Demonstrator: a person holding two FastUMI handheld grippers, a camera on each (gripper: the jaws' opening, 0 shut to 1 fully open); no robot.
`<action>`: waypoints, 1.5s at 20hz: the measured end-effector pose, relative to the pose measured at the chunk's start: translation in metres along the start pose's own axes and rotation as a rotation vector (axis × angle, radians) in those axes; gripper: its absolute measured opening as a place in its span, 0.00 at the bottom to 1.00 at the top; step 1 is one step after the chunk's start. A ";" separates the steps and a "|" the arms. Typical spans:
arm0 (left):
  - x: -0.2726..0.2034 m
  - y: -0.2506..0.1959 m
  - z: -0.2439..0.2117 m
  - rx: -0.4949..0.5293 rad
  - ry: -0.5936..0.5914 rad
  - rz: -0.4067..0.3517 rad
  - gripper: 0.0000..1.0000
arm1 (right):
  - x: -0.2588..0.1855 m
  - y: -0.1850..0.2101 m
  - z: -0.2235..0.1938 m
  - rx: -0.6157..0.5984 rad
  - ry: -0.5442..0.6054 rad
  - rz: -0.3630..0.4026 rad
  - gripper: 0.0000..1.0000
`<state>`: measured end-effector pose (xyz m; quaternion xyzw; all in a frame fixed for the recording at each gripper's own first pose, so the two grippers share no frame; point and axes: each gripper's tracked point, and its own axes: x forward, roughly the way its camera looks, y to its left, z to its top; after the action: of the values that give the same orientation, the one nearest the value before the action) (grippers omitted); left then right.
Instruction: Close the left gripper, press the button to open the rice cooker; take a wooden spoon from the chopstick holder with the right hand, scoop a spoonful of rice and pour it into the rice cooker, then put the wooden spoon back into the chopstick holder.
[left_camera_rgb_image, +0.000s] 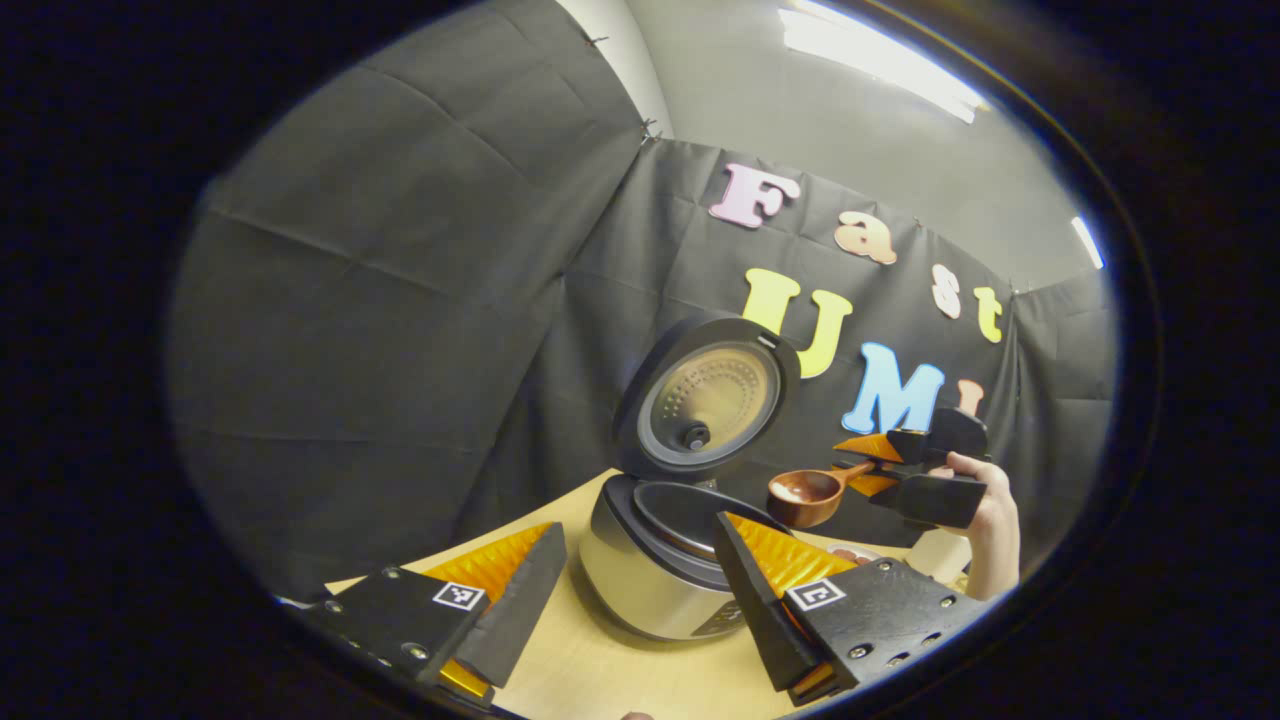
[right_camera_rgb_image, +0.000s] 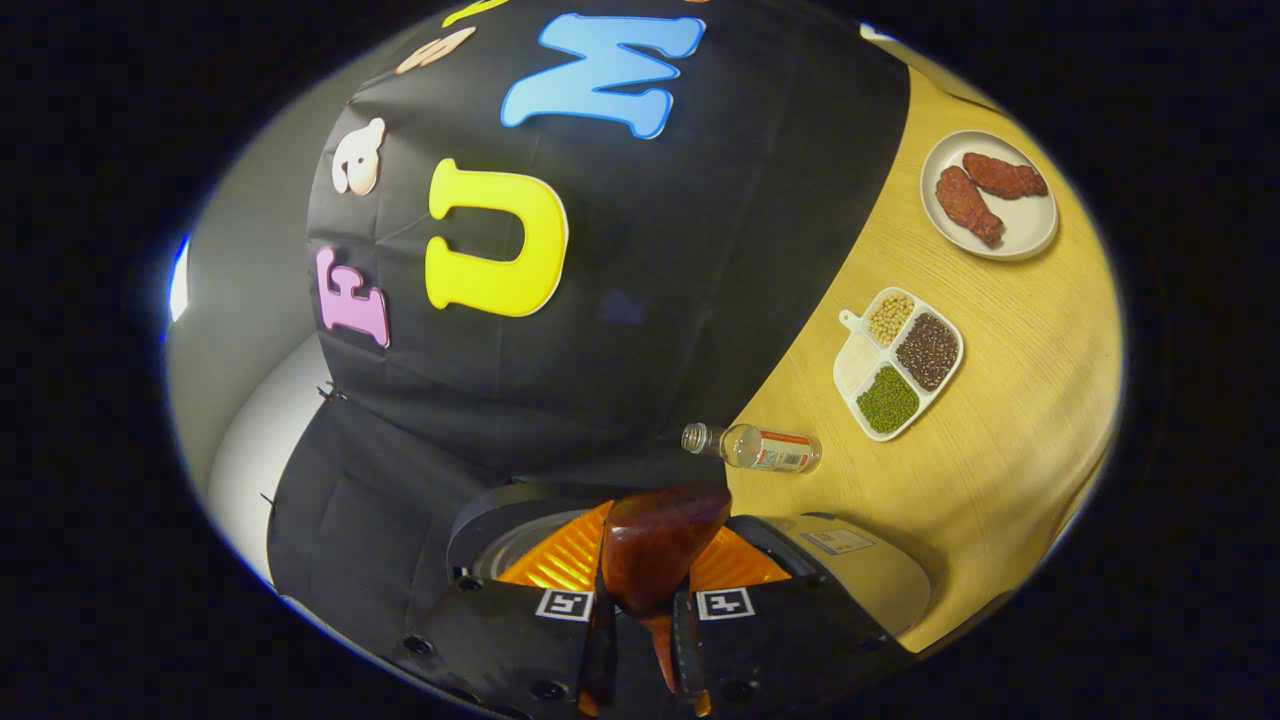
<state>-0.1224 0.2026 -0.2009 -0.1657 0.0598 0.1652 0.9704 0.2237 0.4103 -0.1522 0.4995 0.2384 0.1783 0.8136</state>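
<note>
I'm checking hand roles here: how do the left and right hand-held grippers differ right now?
The left hand-held gripper stands open and empty, low by the rice cooker; the right hand-held gripper is shut on the wooden spoon, raised near the cooker's open lid. Both point toward the cooker.

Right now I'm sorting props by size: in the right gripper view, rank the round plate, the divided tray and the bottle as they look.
1. Round plate and divided tray: look about alike, so I won't rank them.
2. Bottle: smallest, though it lies nearer the camera.
</note>
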 end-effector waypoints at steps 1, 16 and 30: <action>-0.003 0.002 0.001 0.000 -0.002 0.006 0.93 | 0.006 0.004 -0.006 -0.025 0.002 -0.002 0.23; -0.005 0.026 0.004 0.029 -0.017 0.046 0.93 | 0.042 0.005 -0.052 -0.679 -0.013 -0.034 0.23; 0.002 0.017 0.009 0.027 -0.033 0.027 0.93 | 0.034 0.065 -0.107 -1.288 -0.073 0.108 0.23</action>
<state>-0.1259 0.2212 -0.1983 -0.1490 0.0483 0.1804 0.9710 0.1877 0.5339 -0.1424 -0.0716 0.0306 0.3093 0.9478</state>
